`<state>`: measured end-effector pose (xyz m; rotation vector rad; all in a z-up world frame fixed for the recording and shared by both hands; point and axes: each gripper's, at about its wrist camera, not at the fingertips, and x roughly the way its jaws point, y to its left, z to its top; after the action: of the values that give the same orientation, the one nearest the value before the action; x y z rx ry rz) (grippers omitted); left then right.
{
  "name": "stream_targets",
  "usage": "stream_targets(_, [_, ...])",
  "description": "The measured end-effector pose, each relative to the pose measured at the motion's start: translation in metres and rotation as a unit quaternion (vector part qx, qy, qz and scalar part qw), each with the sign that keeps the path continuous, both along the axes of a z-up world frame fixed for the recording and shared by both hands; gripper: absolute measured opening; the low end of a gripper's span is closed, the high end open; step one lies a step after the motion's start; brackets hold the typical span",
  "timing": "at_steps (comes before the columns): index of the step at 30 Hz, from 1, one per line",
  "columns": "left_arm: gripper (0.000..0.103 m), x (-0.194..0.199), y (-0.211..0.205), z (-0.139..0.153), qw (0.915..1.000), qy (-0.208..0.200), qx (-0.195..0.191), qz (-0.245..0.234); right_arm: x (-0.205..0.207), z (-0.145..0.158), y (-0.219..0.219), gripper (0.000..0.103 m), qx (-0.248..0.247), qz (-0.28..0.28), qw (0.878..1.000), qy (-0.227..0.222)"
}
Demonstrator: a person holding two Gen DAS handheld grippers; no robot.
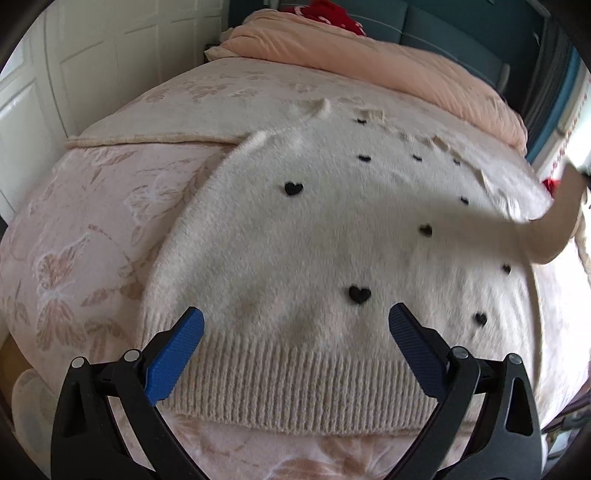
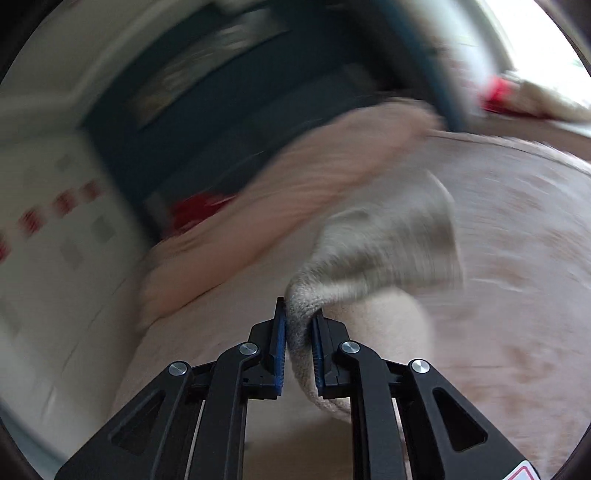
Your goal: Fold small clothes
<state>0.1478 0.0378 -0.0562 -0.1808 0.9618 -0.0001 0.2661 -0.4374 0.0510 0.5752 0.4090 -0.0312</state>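
Observation:
A small fluffy white sweater (image 1: pixel 314 229) with black hearts lies flat on the bed, its ribbed hem nearest me. My left gripper (image 1: pixel 295 325) is open and empty, its blue pads just above the hem. One sleeve (image 1: pixel 546 236) is lifted at the right and blurred. In the right wrist view my right gripper (image 2: pixel 299 321) is shut on the sleeve's ribbed cuff (image 2: pixel 369 251), which hangs over the jaws above the bed. That view is smeared by motion.
The bed has a pink floral cover (image 1: pixel 74 240). A peach duvet (image 1: pixel 369 62) is bunched at the far end with a red item (image 1: pixel 332 14) behind it. White doors (image 1: pixel 74 62) stand left; a blue headboard (image 2: pixel 221 122) is beyond the bed.

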Motion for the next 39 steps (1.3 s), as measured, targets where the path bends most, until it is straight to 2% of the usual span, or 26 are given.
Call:
stream_targets(2, [0.098, 0.003, 0.006, 0.006, 0.9998, -0.006, -0.016, 0.011, 0.024, 0.009, 0.081, 0.017, -0.011, 0.103, 0.995, -0.009])
stream_targets(3, [0.098, 0.004, 0.01, 0.011, 0.9994, -0.011, -0.028, 0.015, 0.037, 0.002, 0.126, 0.02, -0.012, 0.155, 0.988, 0.0])
stream_targets(4, [0.098, 0.007, 0.013, 0.014, 0.999, -0.015, -0.039, 0.017, 0.047, -0.007, 0.156, 0.037, -0.014, 0.188, 0.982, 0.015])
stream_targets(5, [0.098, 0.011, 0.015, 0.018, 0.9985, -0.017, -0.049, 0.017, 0.056, -0.021, 0.186, 0.046, -0.023, 0.216, 0.975, 0.036])
stream_targets(6, [0.098, 0.018, 0.019, 0.021, 0.9977, -0.017, -0.064, 0.015, 0.061, -0.036, 0.21, 0.051, -0.037, 0.231, 0.971, 0.056])
stream_targets(7, [0.098, 0.026, 0.021, 0.023, 0.997, -0.015, -0.075, 0.014, 0.062, -0.055, 0.232, 0.051, -0.049, 0.241, 0.966, 0.081])
stream_targets(9, [0.098, 0.05, 0.026, 0.026, 0.9934, -0.004, -0.114, 0.007, 0.055, -0.076, 0.239, 0.051, -0.041, 0.239, 0.965, 0.101])
stream_targets(12, [0.098, 0.094, 0.034, 0.021, 0.9834, 0.006, -0.181, 0.014, 0.02, -0.105, 0.213, 0.054, 0.013, 0.202, 0.971, 0.123])
stream_targets(16, [0.098, 0.156, 0.028, -0.002, 0.9764, 0.023, -0.213, 0.025, -0.027, -0.137, 0.143, 0.06, 0.068, 0.109, 0.979, 0.158])
stream_targets(18, [0.098, 0.189, 0.021, -0.019, 0.9714, 0.034, -0.232, 0.039, -0.034, -0.152, 0.113, 0.061, 0.098, 0.075, 0.977, 0.174])
stream_targets(21, [0.096, 0.221, 0.01, -0.04, 0.9652, 0.051, -0.247, 0.068, -0.033, -0.164, 0.072, 0.061, 0.156, 0.037, 0.972, 0.173])
stream_targets(22, [0.086, 0.231, 0.007, -0.049, 0.9637, 0.065, -0.246, 0.083, -0.029, -0.169, 0.061, 0.061, 0.169, 0.022, 0.97, 0.176])
stream_targets(23, [0.068, 0.236, 0.006, -0.056, 0.962, 0.075, -0.245, 0.093, -0.024, -0.173, 0.054, 0.061, 0.182, 0.014, 0.968, 0.175])
stream_targets(24, [0.06, 0.241, 0.004, -0.061, 0.9613, 0.082, -0.238, 0.113, -0.017, -0.177, 0.049, 0.061, 0.193, 0.006, 0.965, 0.177])
stream_targets(25, [0.042, 0.245, 0.002, -0.06, 0.9626, 0.08, -0.229, 0.121, -0.008, -0.18, 0.044, 0.062, 0.203, -0.002, 0.963, 0.177])
stream_targets(26, [0.014, 0.249, 0.0, -0.056, 0.9653, 0.075, -0.219, 0.12, 0.001, -0.182, 0.043, 0.062, 0.209, -0.007, 0.962, 0.175])
stream_targets(27, [0.009, 0.255, -0.005, -0.05, 0.9684, 0.065, -0.219, 0.1, 0.008, -0.18, 0.043, 0.054, 0.207, -0.012, 0.963, 0.171])
stream_targets(28, [0.008, 0.259, -0.007, -0.04, 0.97, 0.046, -0.225, 0.08, 0.015, -0.171, 0.04, 0.012, 0.201, -0.017, 0.967, 0.156])
stream_targets(29, [0.008, 0.259, -0.008, -0.025, 0.9722, 0.02, -0.223, 0.069, 0.018, -0.165, 0.041, 0.009, 0.197, -0.017, 0.969, 0.146])
stream_targets(31, [0.008, 0.258, -0.012, 0.014, 0.975, -0.044, -0.215, 0.033, 0.011, -0.134, 0.037, 0.008, 0.188, -0.016, 0.979, 0.081])
stream_targets(32, [0.008, 0.256, -0.012, 0.03, 0.9748, -0.069, -0.212, 0.017, 0.004, -0.122, 0.037, 0.008, 0.172, -0.017, 0.983, 0.063])
stream_targets(34, [0.009, 0.253, -0.012, 0.034, 0.9765, -0.08, -0.2, 0.0, -0.007, -0.117, 0.034, 0.007, 0.139, -0.025, 0.989, 0.047])
stream_targets(36, [0.009, 0.255, -0.017, 0.006, 0.9856, -0.053, -0.161, -0.008, 0.0, -0.15, 0.031, 0.006, 0.127, -0.034, 0.985, 0.109])
stream_targets(37, [0.009, 0.257, -0.022, -0.017, 0.9899, -0.026, -0.14, -0.006, 0.008, -0.182, 0.03, 0.006, 0.129, -0.035, 0.975, 0.175])
stream_targets(38, [0.009, 0.257, -0.023, -0.038, 0.9922, 0.005, -0.124, -0.002, 0.008, -0.196, 0.029, 0.004, 0.141, -0.03, 0.971, 0.19])
stream_targets(39, [0.009, 0.252, -0.023, -0.063, 0.9926, 0.03, -0.118, 0.003, 0.001, -0.193, 0.027, 0.004, 0.15, -0.034, 0.974, 0.167])
